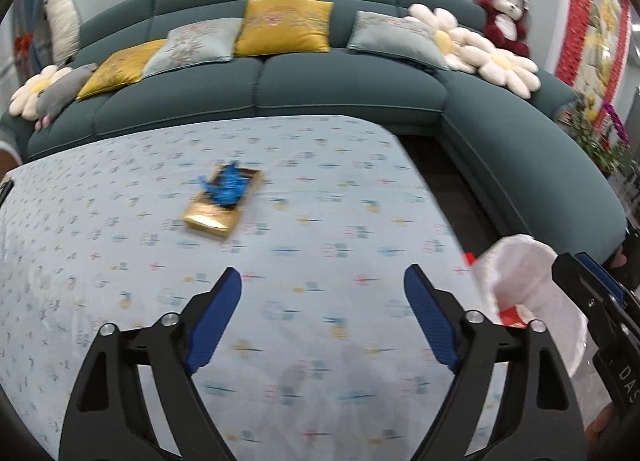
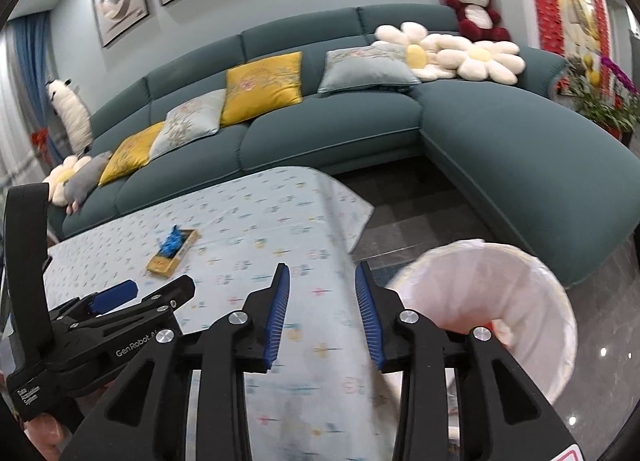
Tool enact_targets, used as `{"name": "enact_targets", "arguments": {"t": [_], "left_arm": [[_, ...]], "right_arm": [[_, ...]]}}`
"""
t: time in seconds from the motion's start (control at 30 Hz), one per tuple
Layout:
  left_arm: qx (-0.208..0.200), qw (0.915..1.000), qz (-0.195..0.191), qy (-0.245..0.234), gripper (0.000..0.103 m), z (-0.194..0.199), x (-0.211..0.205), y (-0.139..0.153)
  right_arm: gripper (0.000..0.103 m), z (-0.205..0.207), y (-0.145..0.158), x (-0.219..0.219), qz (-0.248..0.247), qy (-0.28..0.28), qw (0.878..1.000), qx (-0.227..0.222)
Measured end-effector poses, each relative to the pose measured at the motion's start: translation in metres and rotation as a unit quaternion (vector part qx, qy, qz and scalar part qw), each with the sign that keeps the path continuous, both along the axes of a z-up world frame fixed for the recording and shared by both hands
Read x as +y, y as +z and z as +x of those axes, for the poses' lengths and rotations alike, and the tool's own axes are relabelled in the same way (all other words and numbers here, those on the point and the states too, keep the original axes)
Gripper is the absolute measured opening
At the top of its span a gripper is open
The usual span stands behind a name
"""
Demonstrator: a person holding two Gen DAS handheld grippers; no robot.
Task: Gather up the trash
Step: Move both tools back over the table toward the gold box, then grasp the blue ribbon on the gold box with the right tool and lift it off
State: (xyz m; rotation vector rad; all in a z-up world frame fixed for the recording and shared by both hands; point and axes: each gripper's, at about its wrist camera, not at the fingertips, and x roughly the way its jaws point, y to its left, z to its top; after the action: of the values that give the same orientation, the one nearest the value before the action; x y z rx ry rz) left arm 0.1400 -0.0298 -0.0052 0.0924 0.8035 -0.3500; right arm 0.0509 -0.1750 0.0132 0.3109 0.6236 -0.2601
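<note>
On the cloth-covered bench (image 1: 320,189), at 11 o'clock from the left hand-held gripper (image 1: 322,315), lies a flat gold box (image 1: 208,217) with crumpled blue foil trash (image 1: 228,187) on top. Left hand-held gripper: ribbed blue pads set wide, nothing between. Right hand-held gripper (image 2: 322,311): narrower gap, also empty. A round bin (image 2: 532,301) with a white plastic liner stands at 3 o'clock, beside the bench.

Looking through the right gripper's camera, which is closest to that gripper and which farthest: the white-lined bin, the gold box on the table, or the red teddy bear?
1. White-lined bin: right beside the right gripper, on the floor to its right.
2. Gold box: ahead and left, on the table, with something blue on top.
3. Red teddy bear: farthest, on the sofa back.
</note>
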Motion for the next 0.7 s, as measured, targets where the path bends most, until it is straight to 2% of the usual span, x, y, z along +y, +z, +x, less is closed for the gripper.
{"name": "enact_targets", "arguments": {"t": [0.47,0.7], "left_arm": [[0.01,0.9968,0.009,0.079,0.083,0.053,0.101,-0.016],[0.021,0.9946,-0.01,0.101,0.083,0.084,0.137,-0.026]], "right_arm": [[0.035,0.091,-0.014,0.086,0.007,0.092,0.996,0.02],[0.035,0.145,-0.028,0.125,0.004,0.127,0.991,0.035]]}}
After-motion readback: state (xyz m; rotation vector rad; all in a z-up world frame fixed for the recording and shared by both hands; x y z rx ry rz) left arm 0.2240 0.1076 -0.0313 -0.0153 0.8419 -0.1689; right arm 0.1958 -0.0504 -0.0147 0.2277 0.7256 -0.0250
